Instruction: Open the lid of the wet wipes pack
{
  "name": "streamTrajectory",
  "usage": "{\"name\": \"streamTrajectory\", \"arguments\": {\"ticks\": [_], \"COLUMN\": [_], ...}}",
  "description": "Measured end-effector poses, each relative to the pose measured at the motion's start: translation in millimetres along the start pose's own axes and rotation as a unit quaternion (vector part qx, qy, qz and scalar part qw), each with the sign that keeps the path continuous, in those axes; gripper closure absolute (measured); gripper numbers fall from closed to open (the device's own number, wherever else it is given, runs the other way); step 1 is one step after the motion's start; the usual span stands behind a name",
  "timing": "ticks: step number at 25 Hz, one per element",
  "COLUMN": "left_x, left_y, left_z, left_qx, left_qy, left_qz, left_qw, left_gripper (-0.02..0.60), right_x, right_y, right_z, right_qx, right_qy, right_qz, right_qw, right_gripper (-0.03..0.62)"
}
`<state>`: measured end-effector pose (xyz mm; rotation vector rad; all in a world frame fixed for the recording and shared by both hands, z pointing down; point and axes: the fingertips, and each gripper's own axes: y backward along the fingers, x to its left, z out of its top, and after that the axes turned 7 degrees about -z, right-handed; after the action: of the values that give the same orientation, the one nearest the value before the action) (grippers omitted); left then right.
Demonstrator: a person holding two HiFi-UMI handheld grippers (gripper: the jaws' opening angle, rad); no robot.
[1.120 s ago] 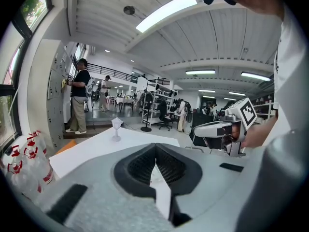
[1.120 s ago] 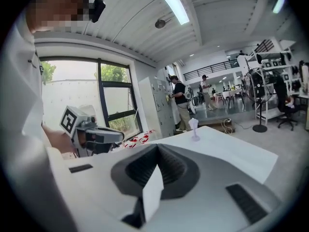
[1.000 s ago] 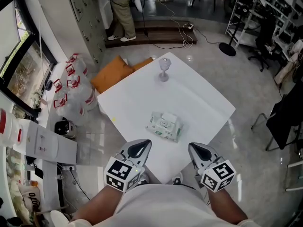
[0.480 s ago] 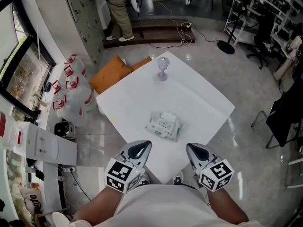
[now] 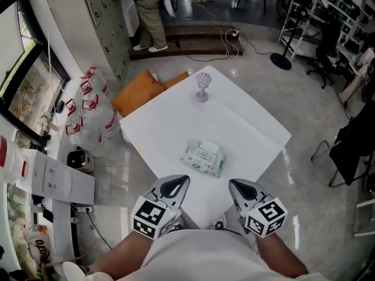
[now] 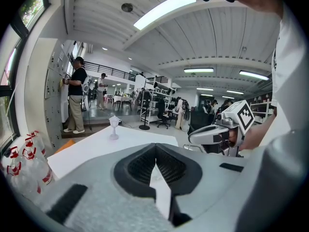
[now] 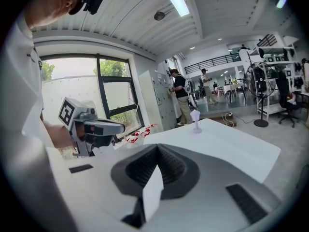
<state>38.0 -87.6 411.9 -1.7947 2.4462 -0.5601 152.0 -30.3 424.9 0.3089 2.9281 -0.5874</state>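
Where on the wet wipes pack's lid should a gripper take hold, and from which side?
Probably the free edge of the flip lid, which lies flat and shut on the top face of the wet wipes pack. The pack lies flat on the table, so come steeply from above and hook under that edge. Which edge is hinged is too small to tell.

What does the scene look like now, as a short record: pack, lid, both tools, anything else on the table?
pack: wet wipes pack lying flat mid white table
lid: lid looks closed
left tool: left tool shut, empty, near the table's near corner, short of the pack
right tool: right tool shut, empty, also short of the pack
other: goblet upright by the far corner
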Motion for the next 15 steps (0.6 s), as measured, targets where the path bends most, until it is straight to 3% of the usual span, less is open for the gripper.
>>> {"name": "streamTrajectory", "arguments": {"ticks": [15], "left_x": [-0.6], "left_y": [-1.1], "left_z": [-1.9], "left_qx": [0.001], "left_qy": [0.005], "left_qz": [0.002], "left_qw": [1.0000], "left_gripper": [0.572], "right_x": [-0.8], "right_y": [-1.5], "right_z": [-2.6], "right_qx": [0.007], "right_qy": [-0.001], "right_qz": [0.001], "right_qw": [1.000], "right_gripper": [0.589]}}
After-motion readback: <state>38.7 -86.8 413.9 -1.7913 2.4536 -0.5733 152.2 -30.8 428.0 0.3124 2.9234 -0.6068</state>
